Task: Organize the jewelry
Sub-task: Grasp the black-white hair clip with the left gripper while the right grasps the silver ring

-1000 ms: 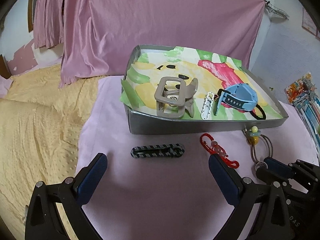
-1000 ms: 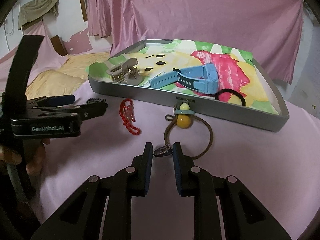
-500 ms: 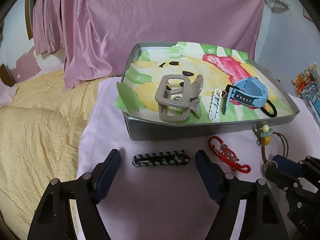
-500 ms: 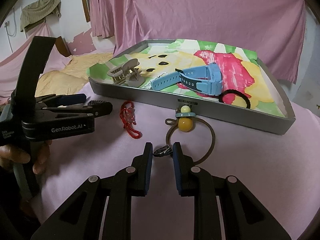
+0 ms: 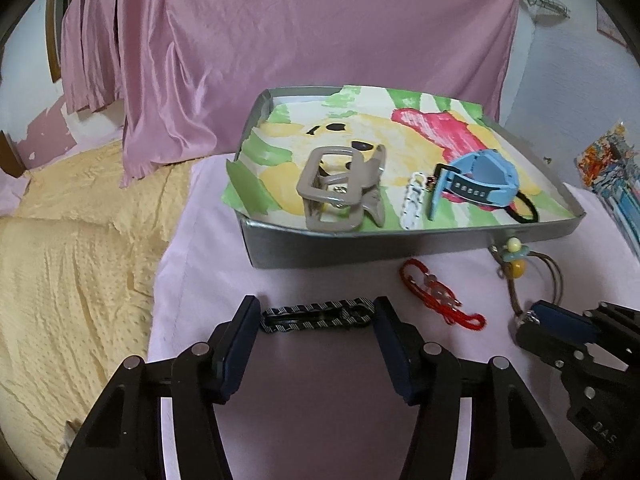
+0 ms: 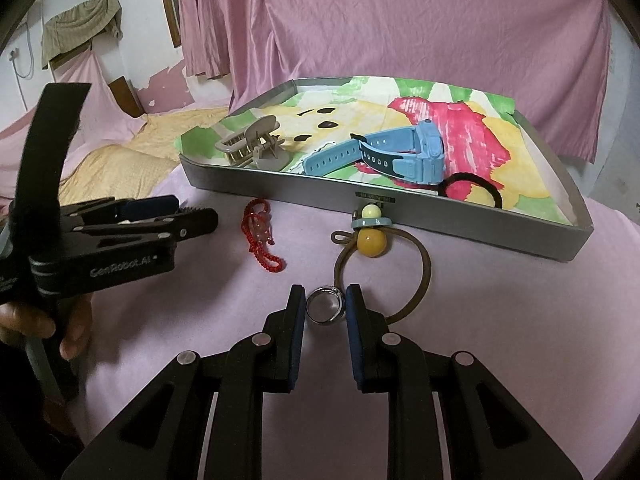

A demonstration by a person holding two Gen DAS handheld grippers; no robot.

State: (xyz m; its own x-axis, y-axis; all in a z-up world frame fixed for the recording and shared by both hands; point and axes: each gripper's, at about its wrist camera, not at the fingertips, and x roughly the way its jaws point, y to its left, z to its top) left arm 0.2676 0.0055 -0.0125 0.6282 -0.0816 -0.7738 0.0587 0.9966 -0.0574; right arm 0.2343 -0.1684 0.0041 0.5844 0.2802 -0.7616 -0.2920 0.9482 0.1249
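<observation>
A black-and-white striped hair clip (image 5: 316,316) lies on the pink cloth, and my open left gripper (image 5: 314,320) has a finger at each end of it. My right gripper (image 6: 325,306) is shut on a silver ring (image 6: 325,305), which overlaps a brown cord bracelet with a yellow bead (image 6: 372,240). A red cord bracelet (image 5: 438,298) lies between the two grippers; it also shows in the right wrist view (image 6: 262,236). The grey tray (image 5: 360,246) holds a beige claw clip (image 5: 340,194), a white clip (image 5: 414,202), a blue watch (image 5: 476,182) and a black hair tie (image 5: 524,210).
The tray (image 6: 440,216) stands right behind the loose items. A yellow bedspread (image 5: 68,248) lies to the left of the pink cloth. Pink curtains hang behind. Colourful packets (image 5: 616,176) lie at the far right.
My left gripper moved forward and narrowed until its fingers flank the striped clip. My right gripper stayed shut on the ring, which now shows more face-on.
</observation>
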